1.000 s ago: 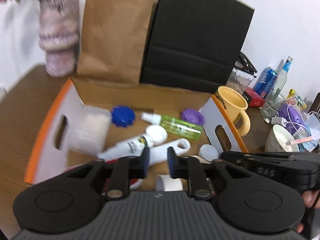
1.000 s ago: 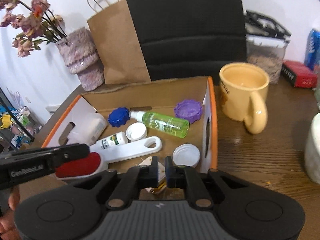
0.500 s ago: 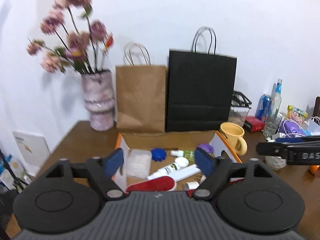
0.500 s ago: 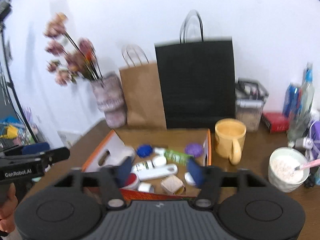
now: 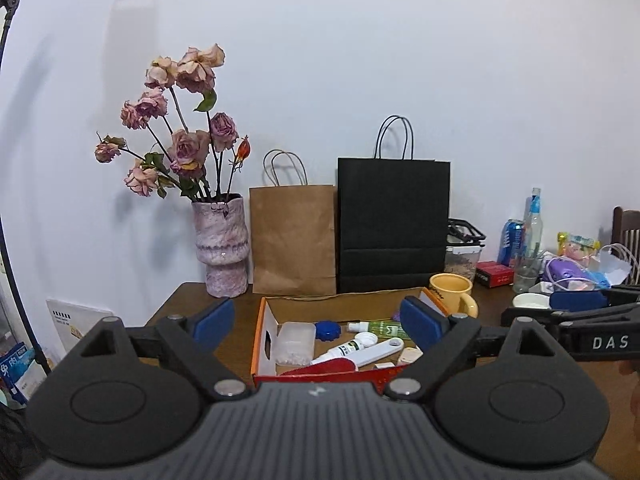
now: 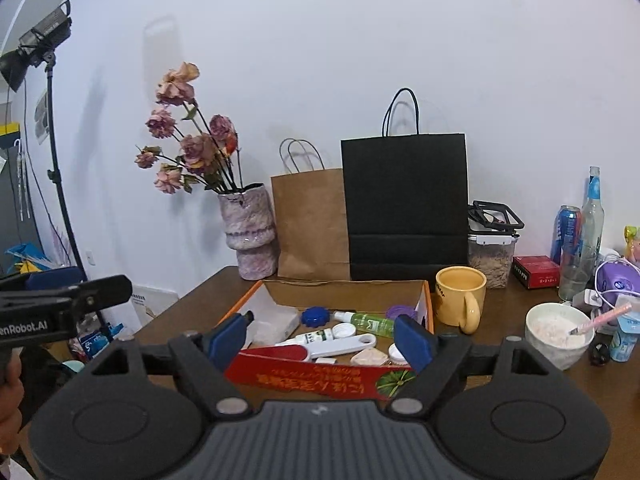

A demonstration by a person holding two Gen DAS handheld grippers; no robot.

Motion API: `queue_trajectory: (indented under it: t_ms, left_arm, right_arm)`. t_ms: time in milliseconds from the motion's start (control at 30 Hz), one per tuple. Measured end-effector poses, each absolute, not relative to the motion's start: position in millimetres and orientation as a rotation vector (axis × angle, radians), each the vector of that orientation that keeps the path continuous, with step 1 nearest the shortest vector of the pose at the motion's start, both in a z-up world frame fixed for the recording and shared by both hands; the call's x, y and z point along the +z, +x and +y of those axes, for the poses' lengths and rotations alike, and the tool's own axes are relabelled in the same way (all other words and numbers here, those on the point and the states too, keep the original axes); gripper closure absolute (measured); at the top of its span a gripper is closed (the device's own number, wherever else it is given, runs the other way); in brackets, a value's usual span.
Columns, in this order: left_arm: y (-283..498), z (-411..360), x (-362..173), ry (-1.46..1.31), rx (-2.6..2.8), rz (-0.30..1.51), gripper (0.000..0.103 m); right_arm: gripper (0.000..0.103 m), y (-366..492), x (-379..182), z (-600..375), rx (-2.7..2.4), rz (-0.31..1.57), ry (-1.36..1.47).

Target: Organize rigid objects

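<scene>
A shallow cardboard box (image 5: 266, 340) (image 6: 316, 376) with orange edges sits on the wooden table. In it lie a clear plastic container (image 5: 295, 342), a blue lid (image 5: 328, 330) (image 6: 315, 316), a green spray bottle (image 5: 378, 326) (image 6: 366, 320), a white tube (image 5: 344, 349), a white-handled red lint brush (image 5: 360, 356) (image 6: 320, 350), a purple lid (image 6: 400, 312) and white caps. My left gripper (image 5: 318, 322) is open and empty, held back above the box's near side. My right gripper (image 6: 320, 338) is open and empty, also back from the box.
A yellow mug (image 6: 460, 294) stands right of the box. A vase of dried roses (image 5: 222, 244), a brown paper bag (image 5: 292, 240) and a black bag (image 5: 394, 224) line the wall. A white bowl (image 6: 558, 334), bottles, a can and clutter fill the right side.
Both grippers have opened from shut and pulled up and back from inside the box. The view now takes in the whole table and wall.
</scene>
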State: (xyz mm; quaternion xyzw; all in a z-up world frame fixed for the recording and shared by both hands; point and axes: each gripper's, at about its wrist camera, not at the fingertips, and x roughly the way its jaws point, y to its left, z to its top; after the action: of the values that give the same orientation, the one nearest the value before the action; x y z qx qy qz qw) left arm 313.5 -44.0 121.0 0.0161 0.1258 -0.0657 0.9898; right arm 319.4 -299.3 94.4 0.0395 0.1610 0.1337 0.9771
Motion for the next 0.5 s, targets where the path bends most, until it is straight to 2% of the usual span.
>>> queue_trajectory:
  t_ms: [500]
  left_arm:
    - [203, -15, 99, 0.001, -0.201, 0.139, 0.008]
  right_arm:
    - [0.018, 218, 74, -291, 0.263, 0.218, 0.022]
